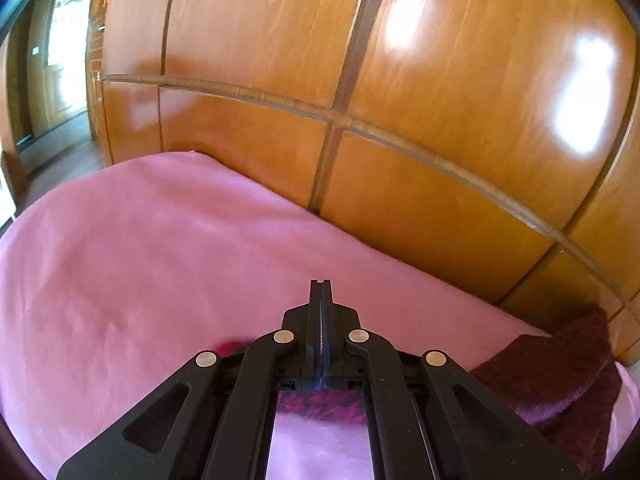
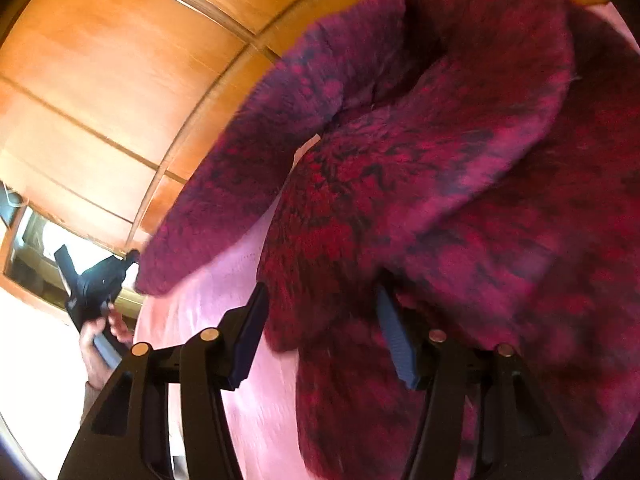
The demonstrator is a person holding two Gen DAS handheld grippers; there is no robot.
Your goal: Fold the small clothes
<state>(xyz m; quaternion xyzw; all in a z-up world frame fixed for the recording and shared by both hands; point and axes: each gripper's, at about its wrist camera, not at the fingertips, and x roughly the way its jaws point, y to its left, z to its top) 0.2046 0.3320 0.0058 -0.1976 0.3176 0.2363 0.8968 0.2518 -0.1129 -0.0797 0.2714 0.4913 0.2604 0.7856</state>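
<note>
A fuzzy dark red and purple knit garment [image 2: 420, 184] lies rumpled on the pink bedsheet [image 2: 256, 400], filling most of the right wrist view. My right gripper [image 2: 320, 300] stands with its jaws apart, a bulge of the knit between them. The left fingertip [image 2: 256, 308] sits at the cloth's edge with pink sheet showing beside it, and the right fingertip [image 2: 386, 308] is sunk in a fold. My left gripper [image 1: 321, 285] is shut with nothing in it, over the pink sheet [image 1: 140, 260]. Part of the garment [image 1: 560, 380] lies to its right and beneath it.
A glossy wooden wardrobe [image 1: 420, 80] runs along the far side of the bed. A doorway [image 1: 60, 60] opens at the far left. In the right wrist view a hand [image 2: 96, 344] holds the left gripper [image 2: 62, 256] at the far left.
</note>
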